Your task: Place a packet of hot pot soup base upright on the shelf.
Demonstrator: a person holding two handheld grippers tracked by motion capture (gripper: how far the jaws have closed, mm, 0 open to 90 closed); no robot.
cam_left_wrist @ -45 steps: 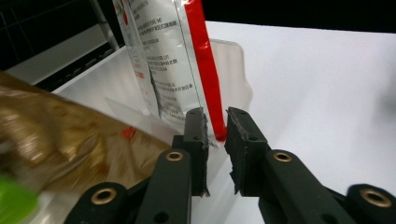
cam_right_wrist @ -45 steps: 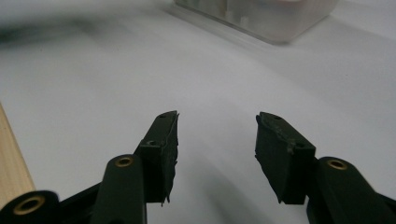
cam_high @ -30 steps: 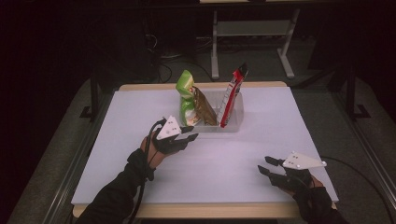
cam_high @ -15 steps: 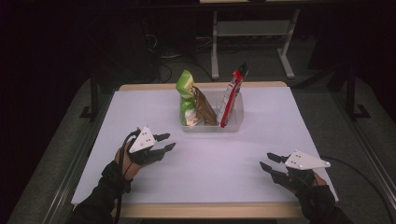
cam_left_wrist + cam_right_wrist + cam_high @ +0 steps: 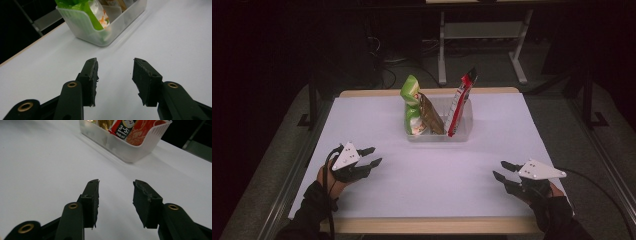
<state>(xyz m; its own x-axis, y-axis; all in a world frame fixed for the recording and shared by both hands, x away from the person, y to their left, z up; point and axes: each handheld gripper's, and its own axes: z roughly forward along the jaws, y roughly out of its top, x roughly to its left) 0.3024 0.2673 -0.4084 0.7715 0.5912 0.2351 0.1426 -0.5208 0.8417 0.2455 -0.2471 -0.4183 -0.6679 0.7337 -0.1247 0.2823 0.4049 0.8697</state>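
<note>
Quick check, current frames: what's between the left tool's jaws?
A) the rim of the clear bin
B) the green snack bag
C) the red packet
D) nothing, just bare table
D: in the left gripper view the left tool has its jaws apart over the bare white table, with the clear plastic bin holding the green snack bag farther off.

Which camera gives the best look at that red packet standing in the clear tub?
The high view: there the red packet shows whole, leaning upright at the right end of the clear tub. The right gripper view is closer, so its print is legible, but the top is cut off. The left gripper view catches the tub's green-packet end instead.
</note>
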